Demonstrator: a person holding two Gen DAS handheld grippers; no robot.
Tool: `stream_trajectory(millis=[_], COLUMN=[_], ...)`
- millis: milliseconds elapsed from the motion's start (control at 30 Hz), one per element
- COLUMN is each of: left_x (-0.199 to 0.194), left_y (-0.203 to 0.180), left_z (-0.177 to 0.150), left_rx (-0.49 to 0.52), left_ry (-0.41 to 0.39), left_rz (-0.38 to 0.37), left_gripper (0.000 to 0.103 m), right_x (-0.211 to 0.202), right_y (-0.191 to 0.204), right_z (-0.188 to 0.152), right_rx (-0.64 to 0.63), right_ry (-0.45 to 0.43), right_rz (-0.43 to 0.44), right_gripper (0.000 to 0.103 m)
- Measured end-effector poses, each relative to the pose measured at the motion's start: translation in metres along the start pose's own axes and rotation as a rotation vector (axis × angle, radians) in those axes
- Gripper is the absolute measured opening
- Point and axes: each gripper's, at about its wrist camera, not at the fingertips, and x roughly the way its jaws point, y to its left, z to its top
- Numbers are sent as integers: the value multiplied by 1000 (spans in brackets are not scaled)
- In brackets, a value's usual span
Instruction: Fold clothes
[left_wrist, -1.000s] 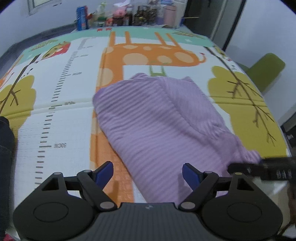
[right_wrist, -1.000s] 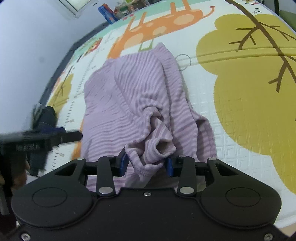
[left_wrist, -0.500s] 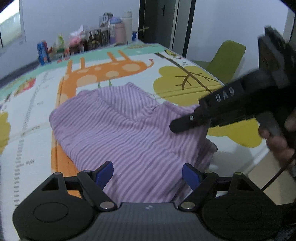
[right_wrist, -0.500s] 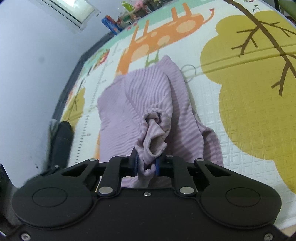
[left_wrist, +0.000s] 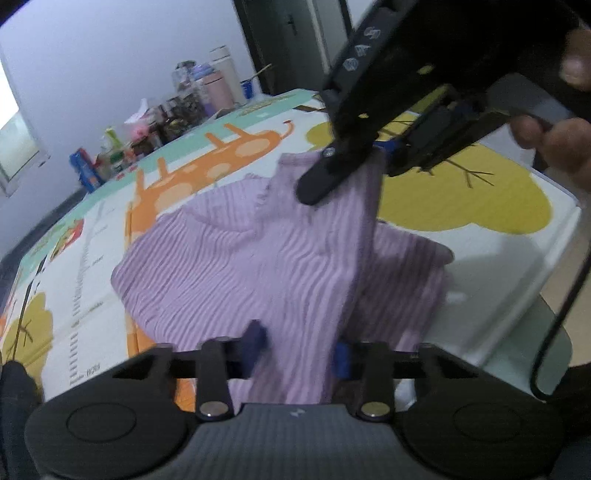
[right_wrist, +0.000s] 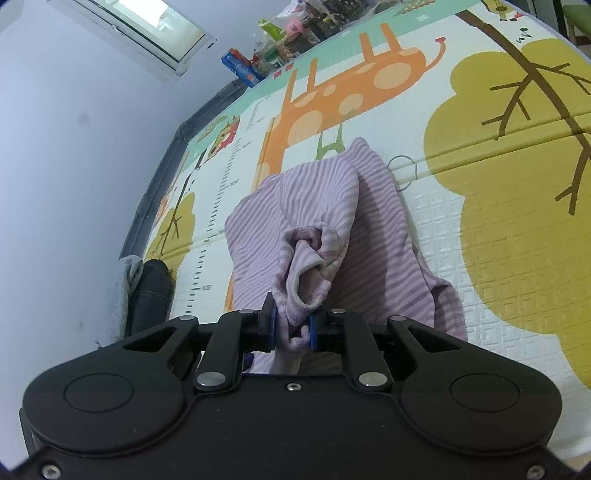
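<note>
A purple striped garment (left_wrist: 258, 258) lies crumpled on the giraffe play mat (left_wrist: 221, 162), its near part hanging over the mat's front edge. My left gripper (left_wrist: 298, 349) is low over that near part. Its jaws are closing, with a band of cloth between the blue pads, and I see no pinch. In the right wrist view my right gripper (right_wrist: 291, 325) is shut on a bunched cuff of the garment (right_wrist: 325, 192) and holds it up off the mat. The left wrist view shows the right gripper (left_wrist: 386, 153) at the upper right, cloth trailing down from it.
Bottles and boxes (left_wrist: 192, 99) crowd the mat's far edge, seen too as bottles and boxes (right_wrist: 280, 40). Dark folded cloth (right_wrist: 151, 291) rests at the mat's left side beside a grey piece. The mat's front corner (left_wrist: 517, 302) drops off at the right. A hand (left_wrist: 561, 140) holds the right gripper, a cable (left_wrist: 569, 288) hanging below.
The left view has swung right and rolled, and its jaws have narrowed over the cloth. The right jaws closed onto the cuff and lifted it. The right gripper now fills the left view's upper right.
</note>
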Motion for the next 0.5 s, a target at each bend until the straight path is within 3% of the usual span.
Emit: stream_trajectory(millis=[67, 133, 233, 267, 500], left_x=[1, 2, 3, 4, 6], left_y=[5, 10, 13, 14, 33], left_z=[0, 0, 0, 0, -3], left_rx=[-39, -66, -87, -94, -253], left_ry=[3, 5, 8, 9, 22], left_rz=[-6, -11, -16, -17, -66], left_gripper=[14, 10, 10, 10, 10], right_x=[2, 5, 9, 12, 33], right_y=[-2, -5, -10, -12, -27], right_z=[0, -1, 0, 2, 21], right_rx=[8, 17, 40, 50, 89], right_ry=[9, 21, 33, 39, 78], right_rz=[4, 9, 8, 8, -39], right_gripper=[14, 15, 25, 32, 42])
